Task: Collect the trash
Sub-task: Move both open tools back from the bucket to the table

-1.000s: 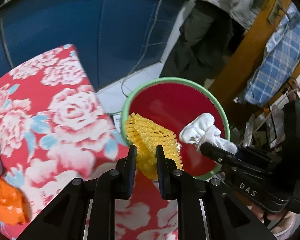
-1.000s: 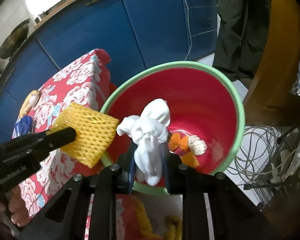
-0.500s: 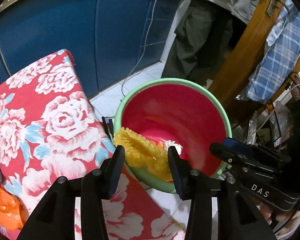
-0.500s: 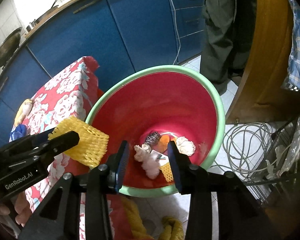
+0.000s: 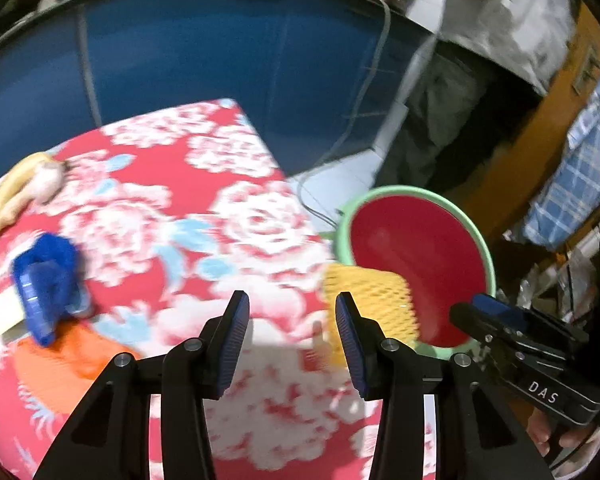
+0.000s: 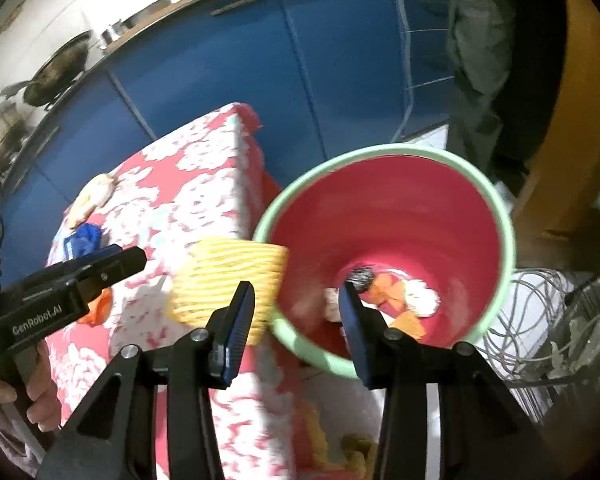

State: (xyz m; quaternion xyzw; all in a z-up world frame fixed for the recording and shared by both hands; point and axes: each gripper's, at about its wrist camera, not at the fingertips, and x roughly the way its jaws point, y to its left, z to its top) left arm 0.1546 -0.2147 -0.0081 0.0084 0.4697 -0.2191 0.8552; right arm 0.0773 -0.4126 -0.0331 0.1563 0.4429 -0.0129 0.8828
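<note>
Bucket (image 6: 496, 204): smooth plastic, red inside, pale green rim, faint sheen. Foam net (image 6: 228, 276): yellow, ribbed mesh, soft and matt. Tablecloth (image 5: 204, 216): red floral cloth, matt. Left gripper (image 5: 292, 324) and right gripper (image 6: 296, 312): matt black plastic arms, blue ridged pads (image 5: 234, 336), small metal screws. Cabinets (image 6: 228, 60): blue, smooth, slightly glossy. Wok (image 6: 56, 72): dark metal. Blue wrapper (image 5: 46, 280): crinkled, looks plastic. Cables (image 6: 540, 312): grey, smooth.

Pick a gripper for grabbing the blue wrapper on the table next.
Left. Its open gripper faces the table with the blue wrapper nearby; the right gripper sits by the bin.
</note>
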